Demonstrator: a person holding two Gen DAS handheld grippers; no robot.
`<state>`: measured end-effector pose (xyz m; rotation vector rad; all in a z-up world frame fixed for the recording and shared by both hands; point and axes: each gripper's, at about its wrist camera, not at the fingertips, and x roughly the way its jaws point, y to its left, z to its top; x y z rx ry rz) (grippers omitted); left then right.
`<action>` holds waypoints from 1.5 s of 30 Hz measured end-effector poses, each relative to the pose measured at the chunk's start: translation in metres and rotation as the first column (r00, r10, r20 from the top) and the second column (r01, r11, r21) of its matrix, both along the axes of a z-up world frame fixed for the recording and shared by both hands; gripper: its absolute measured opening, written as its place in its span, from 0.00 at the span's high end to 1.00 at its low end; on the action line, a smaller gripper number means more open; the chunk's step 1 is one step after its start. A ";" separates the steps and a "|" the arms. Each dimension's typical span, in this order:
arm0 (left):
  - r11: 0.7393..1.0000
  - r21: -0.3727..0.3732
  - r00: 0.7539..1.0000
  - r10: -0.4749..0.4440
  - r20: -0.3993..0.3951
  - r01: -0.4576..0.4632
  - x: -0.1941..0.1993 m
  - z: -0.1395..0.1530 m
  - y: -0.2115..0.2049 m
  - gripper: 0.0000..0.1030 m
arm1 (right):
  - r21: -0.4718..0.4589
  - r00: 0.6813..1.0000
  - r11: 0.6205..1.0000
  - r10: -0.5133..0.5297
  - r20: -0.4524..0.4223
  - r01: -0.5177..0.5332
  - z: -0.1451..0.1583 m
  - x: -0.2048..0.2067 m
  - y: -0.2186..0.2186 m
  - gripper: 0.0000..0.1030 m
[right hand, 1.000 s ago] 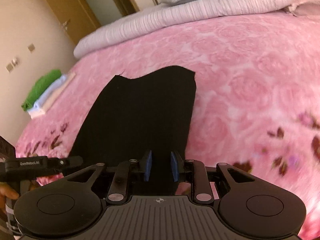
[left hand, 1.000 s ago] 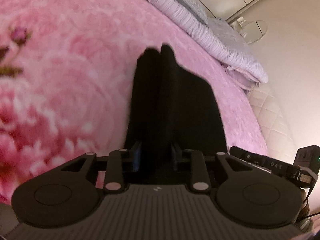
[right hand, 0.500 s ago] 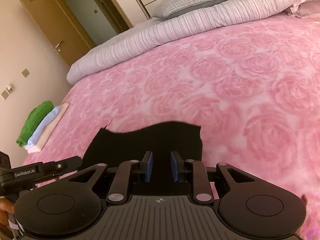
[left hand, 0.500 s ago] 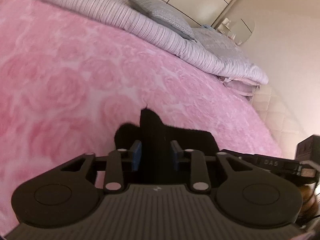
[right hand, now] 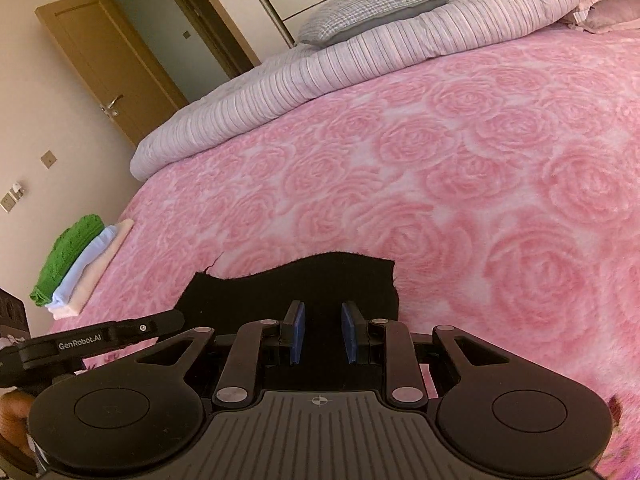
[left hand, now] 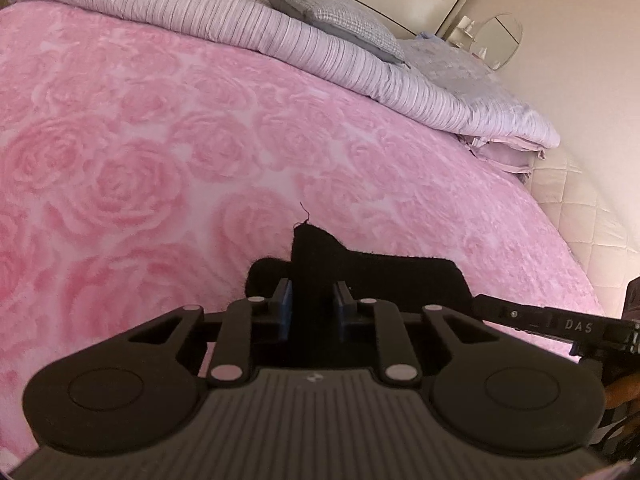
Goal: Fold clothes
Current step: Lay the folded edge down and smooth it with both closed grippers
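We see a black, fuzzy-edged fabric garment (right hand: 296, 288) lying low on the near part of a pink rose-patterned fleece bedspread (right hand: 460, 168), its far edge wavy, with a loose thread at the left corner. In the left wrist view the left gripper (left hand: 311, 304) has black cloth (left hand: 316, 252) filling the gap between its blue pads, with a peak of it standing up past the tips, so we judge its jaws closed on the garment. The right gripper (right hand: 322, 330) also has black cloth between its blue-padded fingers (right hand: 297, 332), yet a gap shows between the pads; whether they truly pinch the cloth we cannot tell.

We judge the fabric soft, light and limp. It will sag and bunch wherever it is unsupported, and the fleece beneath may cling to it. The two near corners or a hem edge seem the best places to take hold.

Most of the garment is hidden under both gripper bodies, so its kind and how many layers it lies in stay unclear. At far left, a stack of green, blue and cream folded cloths (right hand: 78, 264) sits by the bed's edge.
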<state>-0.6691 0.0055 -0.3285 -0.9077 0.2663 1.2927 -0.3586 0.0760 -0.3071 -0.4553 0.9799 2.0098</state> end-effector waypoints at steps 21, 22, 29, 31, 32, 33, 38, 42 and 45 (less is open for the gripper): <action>0.984 0.053 0.973 0.156 0.170 -0.168 -0.039 -0.042 -0.031 0.93 | 0.039 0.995 0.999 0.023 0.092 -0.027 -0.010 -0.011 -0.012 0.76; 0.984 0.053 0.972 0.159 0.174 -0.170 -0.040 -0.042 -0.033 0.93 | 0.039 0.997 0.999 0.015 0.078 -0.018 -0.005 -0.006 -0.019 0.76; 0.987 0.070 0.984 0.139 0.112 -0.148 -0.033 -0.047 -0.028 0.93 | 0.090 0.993 0.995 0.033 0.116 -0.043 -0.010 0.009 -0.090 0.76; 0.987 0.069 0.986 0.136 0.092 -0.143 -0.032 -0.043 -0.031 0.93 | 0.085 0.993 0.996 0.020 0.113 -0.030 -0.012 0.006 -0.090 0.76; 0.988 0.068 0.987 0.136 0.081 -0.141 -0.031 -0.041 -0.033 0.92 | 0.077 0.993 0.997 0.018 0.116 -0.027 -0.009 0.004 -0.088 0.76; 0.988 0.063 0.988 0.139 0.065 -0.143 -0.030 -0.036 -0.034 0.92 | 0.080 0.994 0.996 0.018 0.111 -0.027 -0.004 0.005 -0.090 0.76; 0.984 0.060 0.984 0.165 0.059 -0.169 -0.028 -0.009 -0.061 0.87 | 0.112 0.999 0.994 -0.004 0.040 0.000 0.012 0.024 -0.111 0.76; 0.986 0.034 0.982 0.158 0.100 -0.162 -0.020 0.005 -0.106 0.78 | 0.102 0.999 0.994 -0.040 -0.006 0.040 0.014 0.045 -0.136 0.76; 0.987 -0.009 0.981 0.163 0.103 -0.163 -0.008 0.004 -0.139 0.73 | 0.090 0.999 0.995 -0.035 -0.020 0.037 0.014 0.052 -0.151 0.76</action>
